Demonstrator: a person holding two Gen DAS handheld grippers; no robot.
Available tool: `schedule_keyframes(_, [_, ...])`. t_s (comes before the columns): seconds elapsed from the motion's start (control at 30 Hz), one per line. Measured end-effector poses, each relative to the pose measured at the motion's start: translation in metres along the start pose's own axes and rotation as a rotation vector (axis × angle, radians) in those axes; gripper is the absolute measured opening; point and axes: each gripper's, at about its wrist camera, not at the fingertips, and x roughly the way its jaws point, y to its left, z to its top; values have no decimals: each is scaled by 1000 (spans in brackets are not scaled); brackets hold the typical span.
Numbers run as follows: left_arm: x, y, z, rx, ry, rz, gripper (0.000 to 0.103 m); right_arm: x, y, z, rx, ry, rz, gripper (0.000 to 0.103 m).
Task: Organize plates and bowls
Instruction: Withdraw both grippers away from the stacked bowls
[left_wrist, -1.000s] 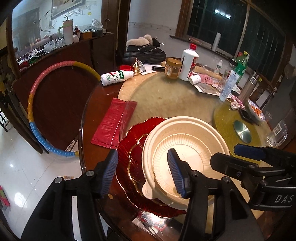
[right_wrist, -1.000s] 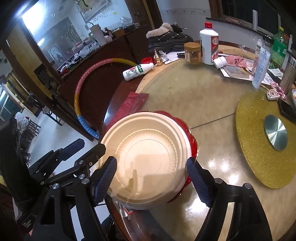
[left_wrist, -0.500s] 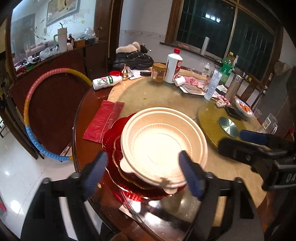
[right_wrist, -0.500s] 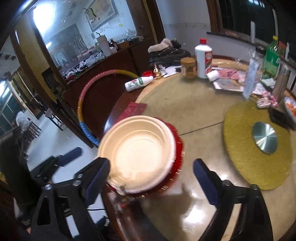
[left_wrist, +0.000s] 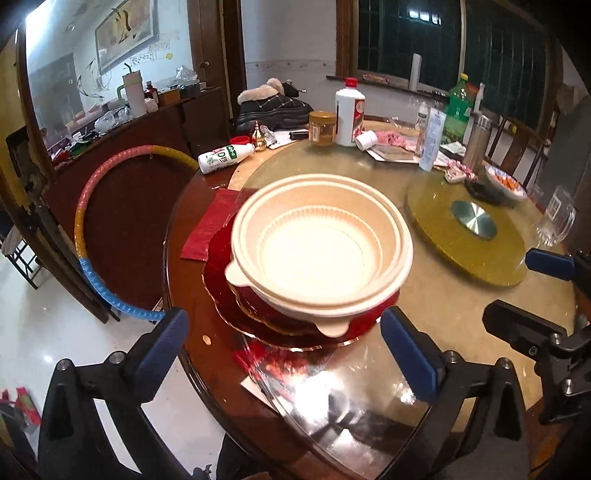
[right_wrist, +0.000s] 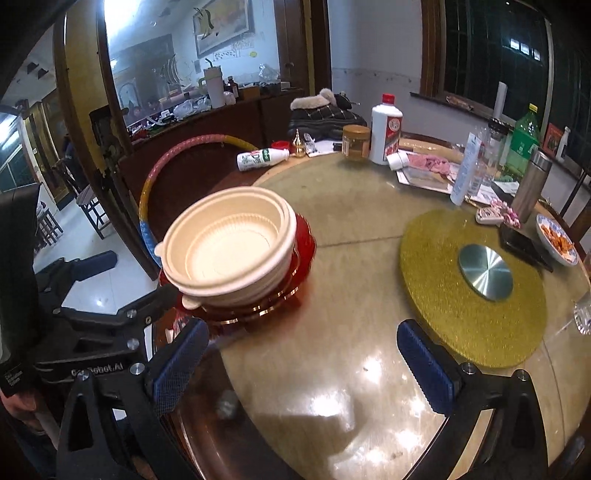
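Two cream bowls (left_wrist: 321, 247) are seen nested, stacked on red plates with gold rims (left_wrist: 258, 314) near the desk (left_wrist: 461, 306) edge. The left hand-held gripper (left_wrist: 284, 352) is held wide apart just short of the stack, nothing gripped, blue pads (left_wrist: 410, 360) clear of the plates. The right hand-held gripper (left_wrist: 532, 291) is glimpsed at the right edge, its jaws only partly shown. A red packet (left_wrist: 210, 229) is tucked beside the plates, and a gold turntable (left_wrist: 469, 229) is set further right

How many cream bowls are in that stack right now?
2: a smaller bowl nested in the larger bowl, atop the red plates. More may hide underneath.
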Motion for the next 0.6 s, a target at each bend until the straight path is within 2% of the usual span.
schedule_keyframes(0.23, [2,-5,-2,9,27,-94,103,0,1,-7,-6,7,6,103])
schedule_keyframes(0.4, [1,-4,0,0,-13,-64,103,1,3,-5,-17,9,2,103])
schedule_keyframes(0.53, [5,1,1,-19,-2,-57,103,5,4,-5,-18,14,6,103])
schedule_keyframes(0.6, [10,2,1,-27,29,-84,103,6,5,-6,-18,18,5,103])
